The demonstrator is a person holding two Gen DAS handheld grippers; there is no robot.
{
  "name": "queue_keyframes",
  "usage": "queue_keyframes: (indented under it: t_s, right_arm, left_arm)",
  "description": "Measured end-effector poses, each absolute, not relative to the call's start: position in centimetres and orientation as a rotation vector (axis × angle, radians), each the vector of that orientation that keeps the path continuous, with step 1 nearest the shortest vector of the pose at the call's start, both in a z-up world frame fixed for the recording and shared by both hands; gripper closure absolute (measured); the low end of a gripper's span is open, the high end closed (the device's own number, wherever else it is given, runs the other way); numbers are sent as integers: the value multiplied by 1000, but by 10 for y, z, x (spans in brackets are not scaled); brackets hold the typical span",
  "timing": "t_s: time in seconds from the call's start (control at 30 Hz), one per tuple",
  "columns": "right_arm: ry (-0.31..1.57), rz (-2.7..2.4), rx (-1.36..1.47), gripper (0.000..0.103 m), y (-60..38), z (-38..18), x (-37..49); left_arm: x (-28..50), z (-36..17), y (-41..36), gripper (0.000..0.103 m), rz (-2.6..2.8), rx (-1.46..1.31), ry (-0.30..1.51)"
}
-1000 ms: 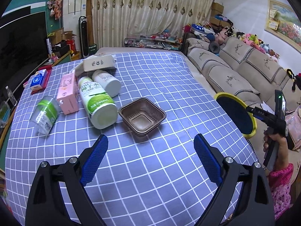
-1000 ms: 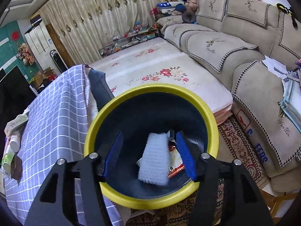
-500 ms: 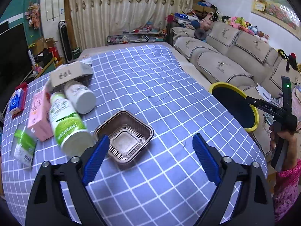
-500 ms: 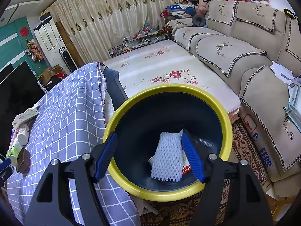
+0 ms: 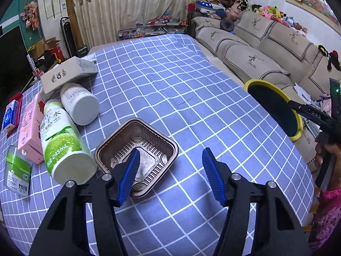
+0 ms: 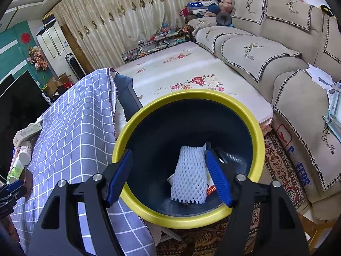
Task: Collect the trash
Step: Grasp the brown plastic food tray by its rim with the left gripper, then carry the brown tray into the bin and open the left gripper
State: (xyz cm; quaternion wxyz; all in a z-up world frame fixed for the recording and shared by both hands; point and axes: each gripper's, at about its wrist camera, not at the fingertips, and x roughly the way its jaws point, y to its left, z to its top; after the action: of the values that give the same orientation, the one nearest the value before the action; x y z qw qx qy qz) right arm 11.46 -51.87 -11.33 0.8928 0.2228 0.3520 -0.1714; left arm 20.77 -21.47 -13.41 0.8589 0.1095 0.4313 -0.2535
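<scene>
A brown plastic tray (image 5: 147, 140) lies empty on the blue checked tablecloth (image 5: 170, 81). My left gripper (image 5: 170, 170) hangs just over it with its jaws closing. Its left pad (image 5: 130, 172) dips inside the tray; its right pad (image 5: 213, 179) stands outside the right rim, clear of it. Off the table's right edge, my right gripper (image 6: 168, 177) is open and empty above the yellow-rimmed bin (image 6: 187, 93). A white foam net (image 6: 189, 175) and a wrapper lie in the bin. In the left wrist view the bin (image 5: 251, 83) and right gripper (image 5: 315, 115) show at the right.
Left of the tray lie a green-labelled bottle (image 5: 61, 145), a white bottle (image 5: 80, 104), a pink carton (image 5: 29, 128), a white box (image 5: 68, 72) and a small green packet (image 5: 18, 170). A beige sofa (image 5: 255, 42) runs behind the bin. A hand (image 5: 326, 151) holds the right gripper.
My left gripper has come down and forward onto the tray and its jaws have narrowed around the tray's right wall. The right gripper's jaws have widened a little over the bin.
</scene>
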Motion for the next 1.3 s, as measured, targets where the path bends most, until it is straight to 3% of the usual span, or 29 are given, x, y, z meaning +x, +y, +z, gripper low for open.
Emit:
queue_keyframes:
  t_s: [0.47, 0.67, 1.0, 1.3]
  right_arm:
    - [733, -348, 474, 35, -521, -118, 116]
    - [730, -341, 476, 35, -519, -117, 117]
    - [701, -343, 481, 35, -521, -108, 109]
    - [612, -389, 478, 34, -537, -81, 74]
  left_arm:
    - [211, -148, -224, 73, -520, 239, 933]
    - [211, -147, -223, 92, -524, 232, 936]
    - [196, -125, -230, 98, -564, 232, 887]
    - [176, -87, -286, 98, -716, 279, 801]
